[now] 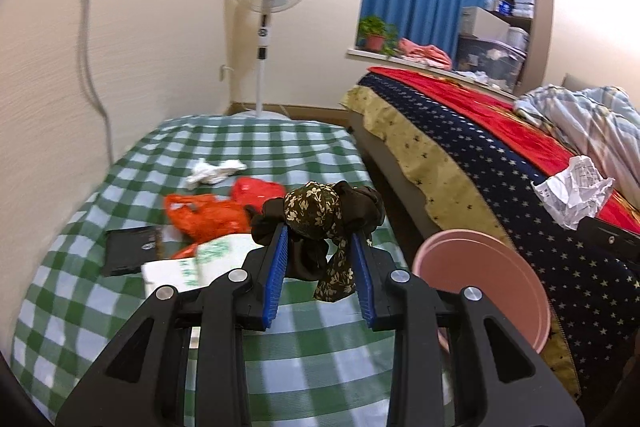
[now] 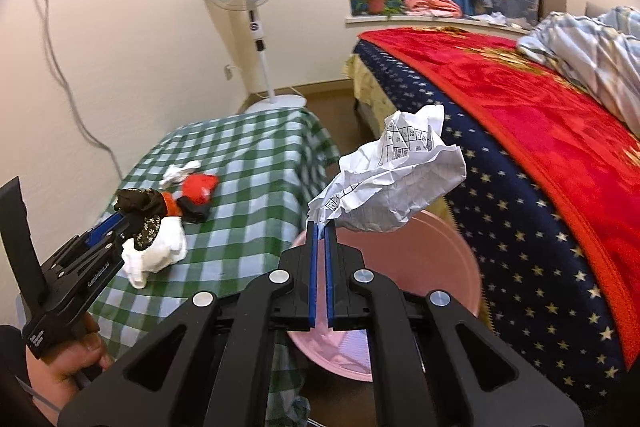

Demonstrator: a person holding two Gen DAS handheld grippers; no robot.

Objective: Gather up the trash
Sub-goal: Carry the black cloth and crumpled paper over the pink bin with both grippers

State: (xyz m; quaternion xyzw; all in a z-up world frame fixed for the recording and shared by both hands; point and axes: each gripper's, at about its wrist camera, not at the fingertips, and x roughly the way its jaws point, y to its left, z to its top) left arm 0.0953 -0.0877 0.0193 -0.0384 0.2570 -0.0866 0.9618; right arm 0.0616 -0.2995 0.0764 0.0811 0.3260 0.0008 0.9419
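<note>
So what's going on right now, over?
Left hand-held gripper clamps floral cloth. Right hand-held gripper pinches crumpled paper above pink bin. Nothing blocking.

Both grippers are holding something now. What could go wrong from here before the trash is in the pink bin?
1. The right gripper pinches the crumpled paper only at one corner, so it may slip out and miss the pink bin.
2. The left gripper holds a floral fabric piece with loose ends hanging; these may snag on release. It may also not be trash.
</note>
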